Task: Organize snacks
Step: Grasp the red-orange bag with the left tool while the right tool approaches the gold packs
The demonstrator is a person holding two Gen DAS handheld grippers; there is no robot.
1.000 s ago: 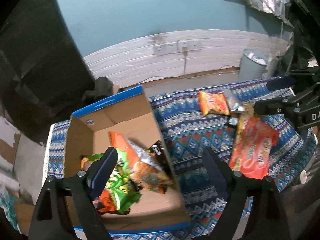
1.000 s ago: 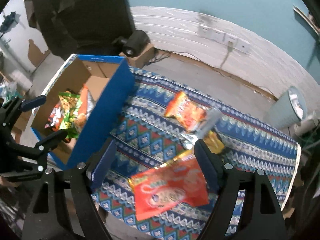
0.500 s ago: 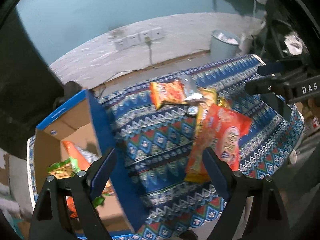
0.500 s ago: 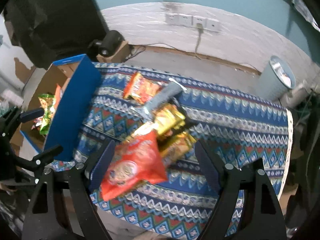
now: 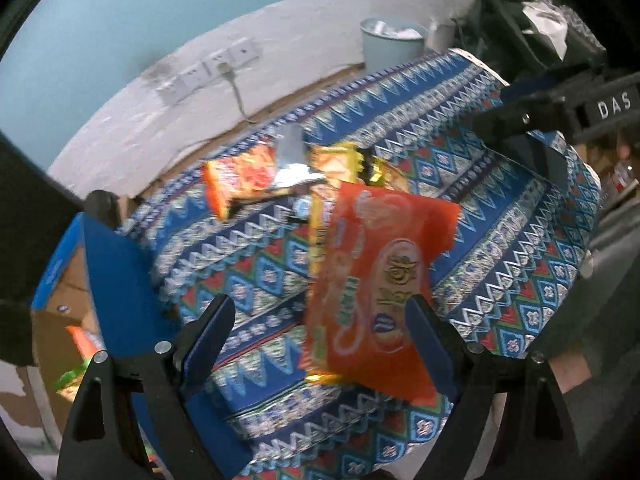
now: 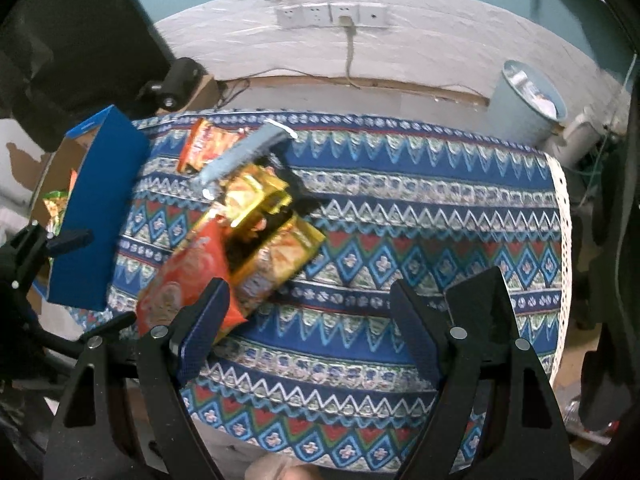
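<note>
A big red-orange snack bag (image 5: 376, 288) (image 6: 184, 276) lies on the patterned tablecloth (image 5: 500, 260) (image 6: 400, 208), overlapping gold packets (image 6: 264, 208). Behind them are a small orange bag (image 5: 240, 178) (image 6: 204, 146) and a silver packet (image 5: 294, 160) (image 6: 244, 152). The blue-walled cardboard box (image 5: 116, 280) (image 6: 100, 216) stands at the left with snacks inside. My left gripper (image 5: 316, 336) hangs open over the red bag without gripping it. My right gripper (image 6: 308, 320) is open above bare cloth, right of the pile.
A pale blue bin (image 5: 390, 44) (image 6: 524, 96) stands on the floor beyond the table's far right corner. Wall sockets with a cable (image 6: 344, 16) sit behind. A dark camera-like object (image 6: 176, 80) rests behind the box. The cloth's lace edge (image 6: 562, 208) marks the table's right side.
Both grippers have swung right, away from the box and over the snack pile, and dropped closer to the table. The red bag now sits under the left gripper. Jaw widths look unchanged.
</note>
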